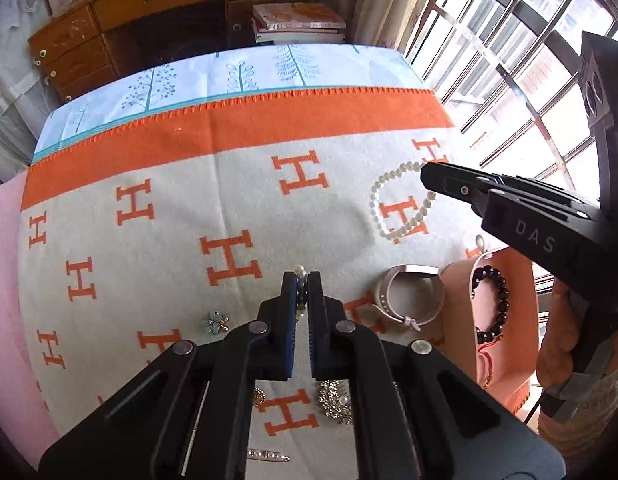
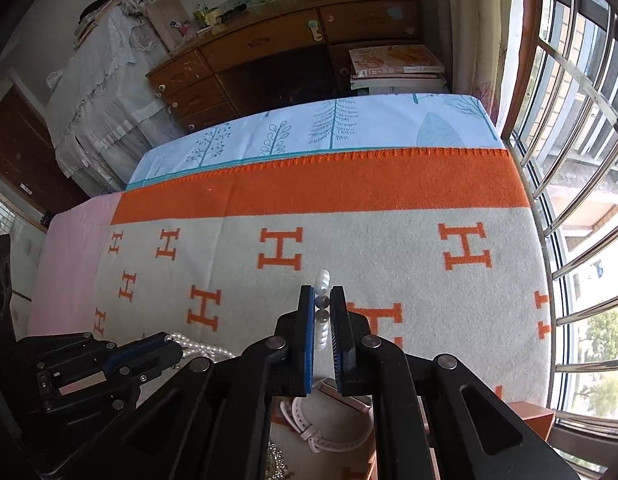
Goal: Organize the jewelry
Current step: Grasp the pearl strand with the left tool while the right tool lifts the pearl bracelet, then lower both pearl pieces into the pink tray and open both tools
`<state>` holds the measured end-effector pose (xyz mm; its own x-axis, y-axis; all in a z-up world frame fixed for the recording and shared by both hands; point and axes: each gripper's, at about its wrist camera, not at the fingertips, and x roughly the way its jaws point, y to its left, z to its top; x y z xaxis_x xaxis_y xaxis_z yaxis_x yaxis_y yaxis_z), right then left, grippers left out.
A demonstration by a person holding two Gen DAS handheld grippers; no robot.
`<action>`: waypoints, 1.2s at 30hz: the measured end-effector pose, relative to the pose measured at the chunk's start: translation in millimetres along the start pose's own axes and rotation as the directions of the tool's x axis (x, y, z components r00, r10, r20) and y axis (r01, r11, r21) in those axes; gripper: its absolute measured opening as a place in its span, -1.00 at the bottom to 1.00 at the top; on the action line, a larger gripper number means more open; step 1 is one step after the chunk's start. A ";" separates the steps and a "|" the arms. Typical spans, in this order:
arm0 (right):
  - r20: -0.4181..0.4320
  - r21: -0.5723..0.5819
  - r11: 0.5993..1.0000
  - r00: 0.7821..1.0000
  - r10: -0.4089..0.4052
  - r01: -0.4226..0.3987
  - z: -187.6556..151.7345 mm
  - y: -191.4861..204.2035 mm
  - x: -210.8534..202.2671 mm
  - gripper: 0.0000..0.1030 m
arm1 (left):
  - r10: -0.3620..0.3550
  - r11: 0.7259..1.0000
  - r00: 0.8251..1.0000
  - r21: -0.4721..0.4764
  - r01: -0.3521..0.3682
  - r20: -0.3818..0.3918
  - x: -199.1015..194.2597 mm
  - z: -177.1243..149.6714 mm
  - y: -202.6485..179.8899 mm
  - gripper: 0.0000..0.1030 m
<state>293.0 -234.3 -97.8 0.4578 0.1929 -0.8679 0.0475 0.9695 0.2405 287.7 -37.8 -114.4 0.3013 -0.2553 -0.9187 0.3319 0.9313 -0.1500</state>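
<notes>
We hold the left gripper [image 1: 302, 280] clamped on a beaded strand [image 1: 300, 276], its pads pressed against dark and pale beads, one pearl showing past the tips. Close under that gripper on the blanket [image 1: 189, 248] lie a rhinestone brooch [image 1: 336, 400], a slim jewelled hair clip [image 1: 269, 456] and, a little further out, a small flower brooch [image 1: 216, 322]. Toward the blanket's window edge a pale pink watch [image 1: 405, 296] lies beside an orange box [image 1: 505, 320], and a black bead bracelet [image 1: 494, 304] sits inside that box.

Our right gripper [image 2: 322, 294] is pinched tight on a string of white pearls and metallic beads [image 2: 322, 308], which runs between the pads and pokes out beyond the tips. Further along the window edge, a pearl necklace [image 1: 393, 204] lies in a loop on the blanket, partly behind the right gripper in the left view. The blanket's far edge is a solid orange band [image 1: 237, 128], then a pale sheet printed with trees [image 1: 237, 76]. Beyond stands a wooden cabinet [image 2: 269, 52] with stacked books [image 2: 397, 66].
</notes>
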 end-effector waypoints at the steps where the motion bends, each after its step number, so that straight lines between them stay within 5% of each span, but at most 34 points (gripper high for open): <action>1: 0.026 0.000 1.000 1.000 0.012 -0.012 -0.2 1.4 -14.7 -0.86 | -0.006 1.000 1.000 -0.002 0.006 0.023 -12.0 0.3 -3.1 -0.95; 10: 0.238 0.009 0.997 0.968 0.076 -0.080 -24.3 -7.3 -149.5 -0.86 | -0.087 0.996 0.970 0.050 0.078 0.228 -120.6 -1.6 -53.8 -0.95; 18: 0.317 0.034 0.996 0.946 0.070 -0.085 -69.9 -36.3 -228.4 -0.86 | -0.190 0.977 0.939 0.147 0.152 0.288 -168.7 -14.5 -123.6 -0.94; 27: 0.300 0.078 0.995 0.953 0.037 -0.064 -128.8 -87.4 -264.8 -0.86 | -0.259 0.952 0.938 0.224 0.209 0.228 -134.7 -26.3 -193.0 -0.94; 36: 0.233 0.139 0.990 0.973 -0.005 -0.028 -172.0 -132.5 -223.7 -0.86 | -0.182 0.955 0.980 0.250 0.158 0.076 -20.8 -44.8 -221.4 -0.94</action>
<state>31.7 -379.8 -10.3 0.6515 0.1478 -0.7441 0.1576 0.9331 0.3233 168.0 -227.0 -78.5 0.3026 -0.4392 -0.8459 0.5879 0.7846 -0.1970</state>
